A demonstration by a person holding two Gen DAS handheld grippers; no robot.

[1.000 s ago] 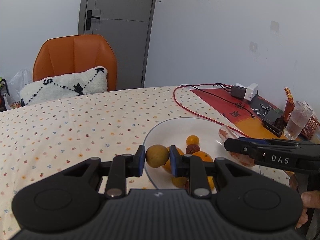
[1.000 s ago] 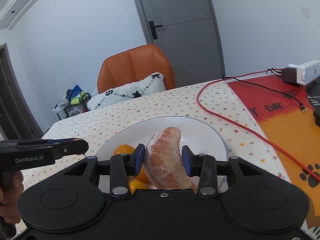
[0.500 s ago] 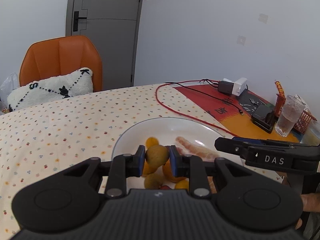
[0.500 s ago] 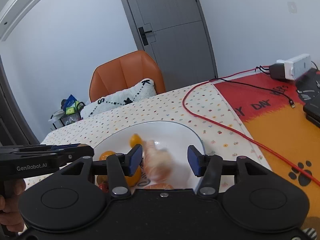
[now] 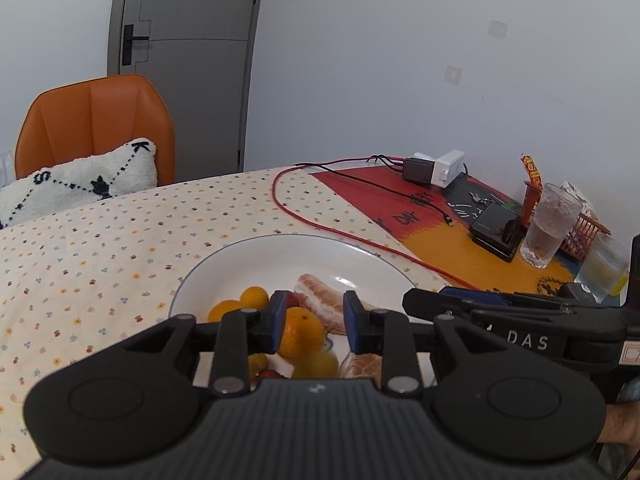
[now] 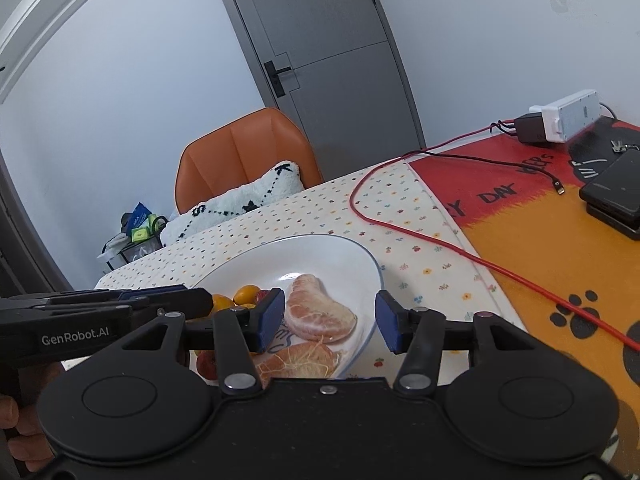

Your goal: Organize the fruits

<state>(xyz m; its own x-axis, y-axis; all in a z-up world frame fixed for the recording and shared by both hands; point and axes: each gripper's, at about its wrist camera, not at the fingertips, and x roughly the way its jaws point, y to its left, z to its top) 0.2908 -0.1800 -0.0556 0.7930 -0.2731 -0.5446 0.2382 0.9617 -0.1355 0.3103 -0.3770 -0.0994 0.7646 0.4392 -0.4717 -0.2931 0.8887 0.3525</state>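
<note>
A white plate (image 5: 256, 264) (image 6: 320, 252) on the dotted tablecloth holds small orange fruits (image 5: 256, 296) (image 6: 245, 293), an orange (image 5: 300, 334), a yellow-green fruit (image 5: 316, 364), red fruits (image 6: 206, 364) and two peeled pomelo segments (image 5: 324, 308) (image 6: 320, 318) (image 6: 298, 362). My left gripper (image 5: 314, 322) is open and empty above the plate's near side. My right gripper (image 6: 330, 320) is open and empty just above the pomelo segments. Each gripper shows from the side in the other's view (image 5: 500, 320) (image 6: 100, 312).
A red cable (image 5: 320, 224) (image 6: 440, 244) runs past the plate. A red and orange mat (image 6: 560, 240) at the right carries a power strip (image 5: 444, 168), a black box (image 5: 494, 230), glasses (image 5: 548, 224) and an orange basket. An orange chair (image 5: 96, 128) with a cushion stands behind the table.
My left gripper has opened and let the yellow-green fruit drop onto the plate. My right gripper has opened wider, and the pomelo segment it released now lies still on the plate.
</note>
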